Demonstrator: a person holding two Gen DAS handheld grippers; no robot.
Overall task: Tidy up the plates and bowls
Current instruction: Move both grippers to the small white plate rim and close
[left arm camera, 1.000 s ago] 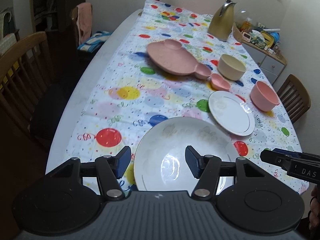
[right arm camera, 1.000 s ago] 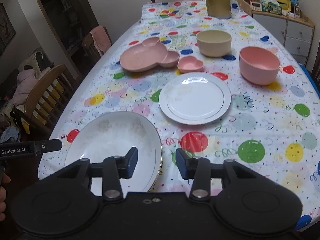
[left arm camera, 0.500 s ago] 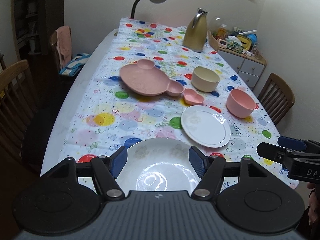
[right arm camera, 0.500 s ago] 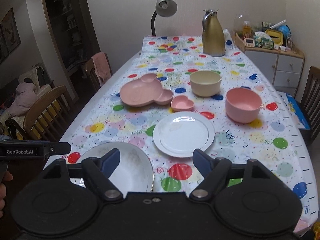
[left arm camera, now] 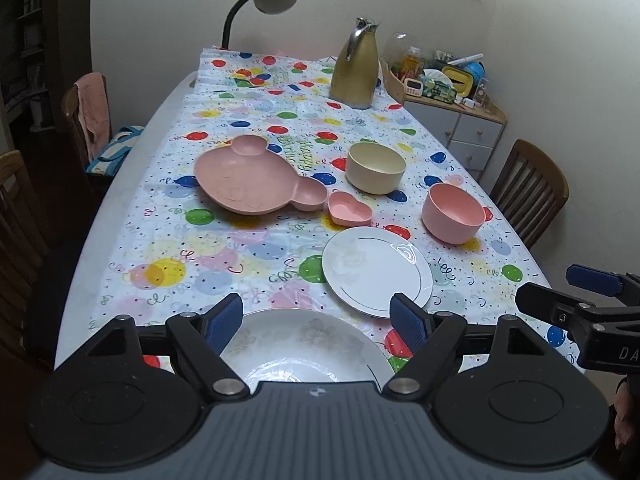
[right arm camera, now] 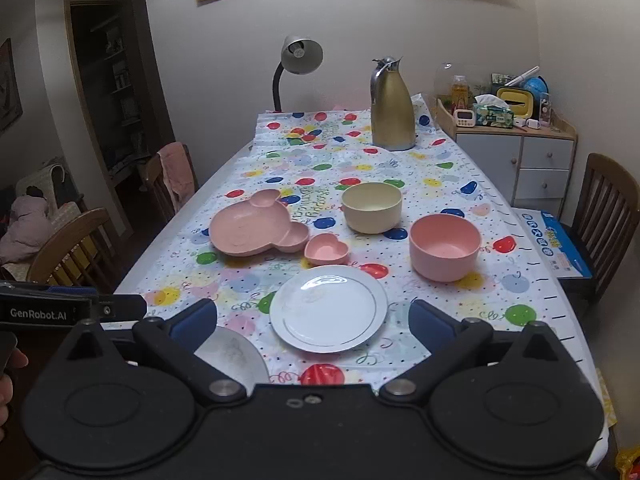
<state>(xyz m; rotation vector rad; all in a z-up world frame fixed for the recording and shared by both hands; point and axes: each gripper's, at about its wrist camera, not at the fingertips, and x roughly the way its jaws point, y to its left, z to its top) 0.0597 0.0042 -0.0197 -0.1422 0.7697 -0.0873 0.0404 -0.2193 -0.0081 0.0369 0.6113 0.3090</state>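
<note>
A large white plate point(left arm camera: 304, 346) point(right arm camera: 232, 354) lies at the table's near edge, below my left gripper point(left arm camera: 318, 320), whose jaws are opening with nothing between them. A smaller white plate point(left arm camera: 376, 270) point(right arm camera: 329, 307) sits just beyond. My right gripper point(right arm camera: 314, 322) hovers above the near edge, jaws opening wide and empty. Farther back lie a pink bear-shaped plate point(left arm camera: 248, 180) point(right arm camera: 256, 226), a pink heart dish point(left arm camera: 349, 209) point(right arm camera: 326, 249), a cream bowl point(left arm camera: 375, 167) point(right arm camera: 372, 206) and a pink bowl point(left arm camera: 454, 212) point(right arm camera: 444, 246).
A gold thermos jug point(right arm camera: 391, 106) and a desk lamp point(right arm camera: 298, 58) stand at the far end of the balloon tablecloth point(right arm camera: 440, 184). Wooden chairs point(right arm camera: 608, 216) flank the table. A cabinet point(right arm camera: 516, 160) with clutter stands at the right.
Both grippers have risen and drawn back from the large plate, tilting up so more of the room shows. Both sets of jaws have spread wider.
</note>
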